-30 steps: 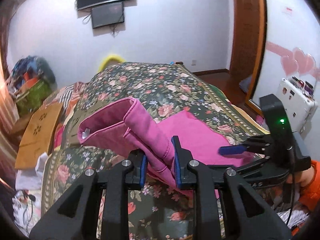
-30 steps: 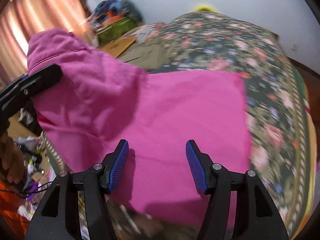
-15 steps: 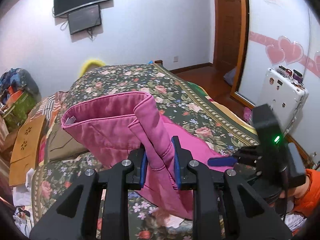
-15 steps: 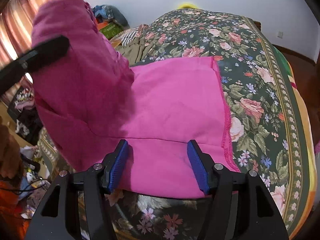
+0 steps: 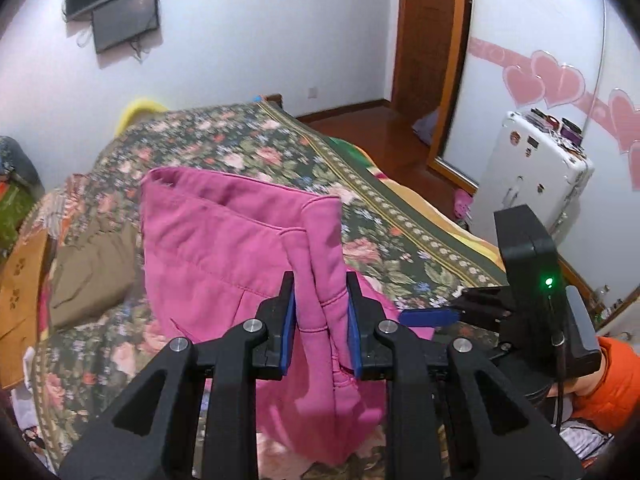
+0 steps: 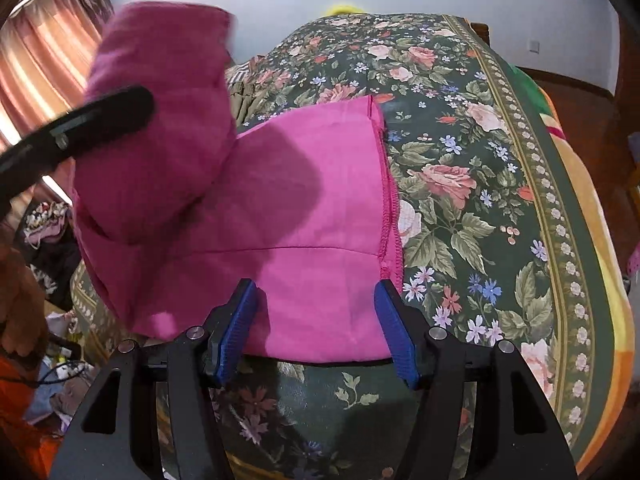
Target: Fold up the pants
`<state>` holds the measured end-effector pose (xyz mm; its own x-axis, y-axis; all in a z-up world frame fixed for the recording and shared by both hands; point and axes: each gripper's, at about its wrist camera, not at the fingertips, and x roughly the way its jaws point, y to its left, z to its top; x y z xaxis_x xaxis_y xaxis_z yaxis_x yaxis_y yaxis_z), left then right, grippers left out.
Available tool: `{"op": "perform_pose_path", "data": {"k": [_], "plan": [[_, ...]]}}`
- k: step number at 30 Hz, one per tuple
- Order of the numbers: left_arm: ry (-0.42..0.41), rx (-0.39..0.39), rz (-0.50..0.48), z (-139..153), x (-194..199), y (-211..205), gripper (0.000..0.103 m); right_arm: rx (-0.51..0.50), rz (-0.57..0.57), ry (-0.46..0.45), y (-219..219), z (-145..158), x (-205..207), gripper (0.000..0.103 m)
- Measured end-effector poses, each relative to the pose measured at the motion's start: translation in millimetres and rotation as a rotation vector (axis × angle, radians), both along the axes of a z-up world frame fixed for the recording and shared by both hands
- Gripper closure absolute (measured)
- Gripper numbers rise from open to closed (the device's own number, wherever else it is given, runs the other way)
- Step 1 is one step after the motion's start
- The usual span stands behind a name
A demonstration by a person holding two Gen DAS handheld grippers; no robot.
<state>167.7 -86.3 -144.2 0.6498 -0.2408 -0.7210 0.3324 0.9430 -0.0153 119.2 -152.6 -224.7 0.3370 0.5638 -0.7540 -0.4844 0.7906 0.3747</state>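
The pink pants (image 6: pixel 304 216) lie partly spread on the floral bedspread (image 6: pixel 472 168). My left gripper (image 5: pixel 321 320) is shut on the waistband end of the pants (image 5: pixel 240 248) and holds it lifted above the bed, the cloth hanging below the jaws. This raised end also shows in the right wrist view (image 6: pixel 160 120), with the left gripper's finger across it. My right gripper (image 6: pixel 316 328) is open, its jaws just above the near edge of the flat part of the pants, with nothing between them. It also shows in the left wrist view (image 5: pixel 430 315).
A brown garment (image 5: pixel 88 272) and a wooden board (image 5: pixel 20 292) lie on the bed's left side. A white case (image 5: pixel 532 176) stands to the right by a wooden door (image 5: pixel 428 36). Clutter lies on the floor at the left (image 6: pixel 52 224).
My left gripper has lifted the waistband end higher and swung it toward the bed's middle. My right gripper stayed open and edged toward the near hem.
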Motion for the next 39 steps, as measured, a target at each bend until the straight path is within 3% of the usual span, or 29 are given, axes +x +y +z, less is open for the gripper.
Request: {"op": "perform_pose_path", "data": {"k": [10, 13, 15, 21, 30, 39], "plan": [[0.123, -0.028, -0.065, -34, 12, -22, 0.08, -0.005, -0.033, -0.005, -14, 4, -6, 0.045], [0.152, -0.033, -0.082, -39, 13, -25, 0.068, -0.006, -0.053, -0.007, -21, 6, -7, 0.045], [0.171, -0.046, -0.089, -41, 12, -26, 0.052, -0.003, -0.066, -0.005, -27, 7, -8, 0.045], [0.115, -0.041, -0.089, -23, 3, -25, 0.052, -0.005, -0.087, -0.02, -36, 13, -13, 0.045], [0.021, -0.056, 0.044, 10, 17, 28, 0.047, 0.02, -0.099, -0.081, -39, 39, -16, 0.045], [0.085, -0.006, 0.192, -18, 79, 101, 0.047, 0.045, -0.081, -0.121, -21, 55, -13, 0.045]]}}
